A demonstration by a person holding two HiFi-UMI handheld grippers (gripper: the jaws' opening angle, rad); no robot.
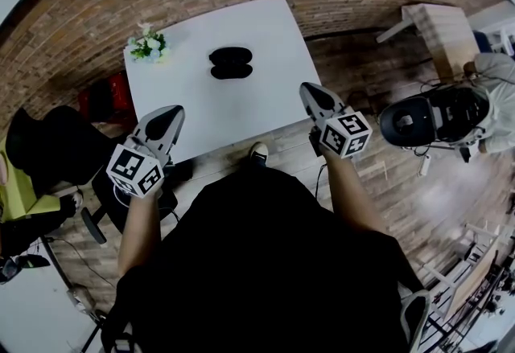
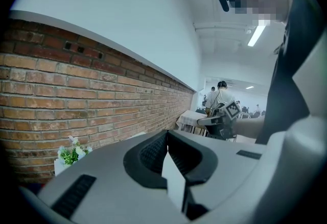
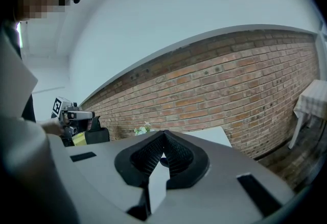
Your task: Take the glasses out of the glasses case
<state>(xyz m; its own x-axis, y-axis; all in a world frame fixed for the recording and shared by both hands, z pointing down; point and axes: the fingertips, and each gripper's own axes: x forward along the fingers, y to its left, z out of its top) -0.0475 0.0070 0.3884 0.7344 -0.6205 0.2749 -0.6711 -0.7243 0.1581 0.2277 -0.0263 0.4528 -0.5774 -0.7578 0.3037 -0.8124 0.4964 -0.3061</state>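
Note:
A black glasses case (image 1: pixel 231 63) lies closed on the far half of the white table (image 1: pixel 241 106). Neither gripper touches it. My left gripper (image 1: pixel 170 116) hovers over the table's near left corner, jaws together, nothing held. My right gripper (image 1: pixel 314 92) hangs by the table's near right edge, also shut and empty. The left gripper view looks over its closed jaws (image 2: pixel 167 134) at a brick wall, with the right gripper (image 2: pixel 225 116) off to the side. In the right gripper view, the shut jaws (image 3: pixel 163 134) point at the table, and a dark bit of the case (image 3: pixel 163 162) shows below the tips.
A small pot of flowers (image 1: pixel 147 44) stands at the table's far left corner. A brick wall runs behind the table. A red object (image 1: pixel 113 90) and a black chair (image 1: pixel 48 142) sit to the left. A person with black gear (image 1: pixel 438 116) and a wooden table (image 1: pixel 438 30) are on the right.

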